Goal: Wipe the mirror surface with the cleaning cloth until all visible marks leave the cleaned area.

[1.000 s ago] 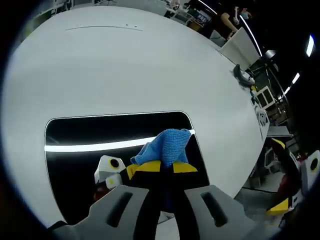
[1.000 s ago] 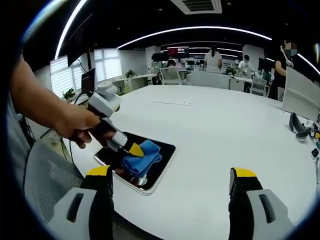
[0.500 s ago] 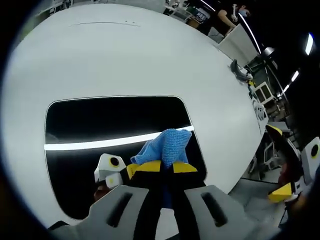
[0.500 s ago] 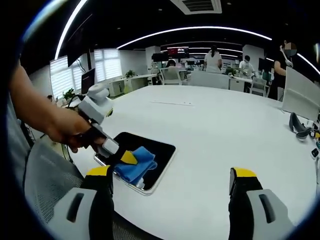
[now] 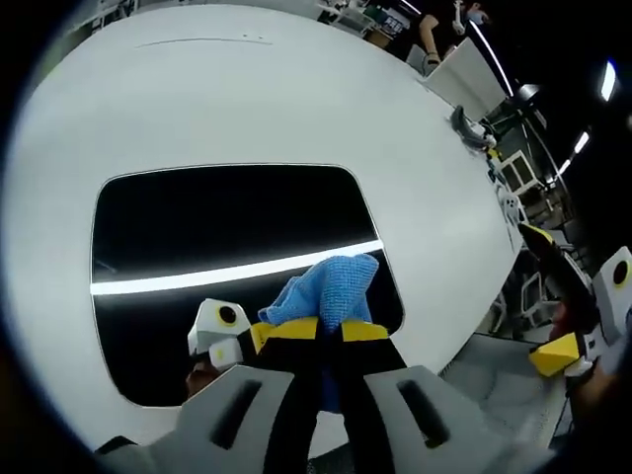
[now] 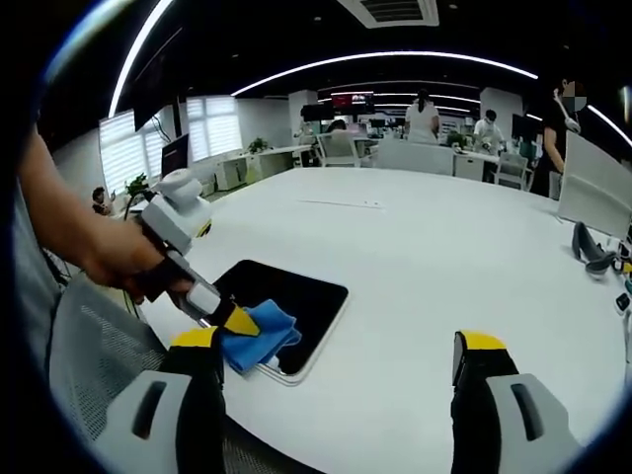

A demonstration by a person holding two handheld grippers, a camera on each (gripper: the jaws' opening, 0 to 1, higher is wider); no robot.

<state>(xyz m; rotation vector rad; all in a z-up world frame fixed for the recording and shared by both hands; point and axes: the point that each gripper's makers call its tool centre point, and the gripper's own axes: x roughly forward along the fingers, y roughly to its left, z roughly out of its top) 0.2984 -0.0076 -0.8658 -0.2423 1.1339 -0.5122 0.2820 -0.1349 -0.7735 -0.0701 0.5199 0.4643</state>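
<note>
A dark rectangular mirror (image 5: 217, 227) (image 6: 296, 296) lies flat on the white table (image 5: 247, 89) and reflects a bright light strip. My left gripper (image 5: 321, 331) is shut on a blue cleaning cloth (image 5: 331, 291), which rests on the mirror's near right corner. In the right gripper view the same cloth (image 6: 257, 339) sits at the mirror's near edge, held by the left gripper (image 6: 237, 321) in a person's hand (image 6: 118, 267). My right gripper (image 6: 336, 360) hangs open above the table's near edge, with nothing between its fingers.
A grey mesh chair (image 6: 89, 365) stands by the table's near left edge. A small dark object (image 6: 591, 249) lies at the table's far right. A monitor's back (image 6: 592, 197) rises beside it. Desks and several people fill the room behind.
The left gripper has dragged the cloth from the middle of the mirror toward its near edge. The right gripper has stayed still.
</note>
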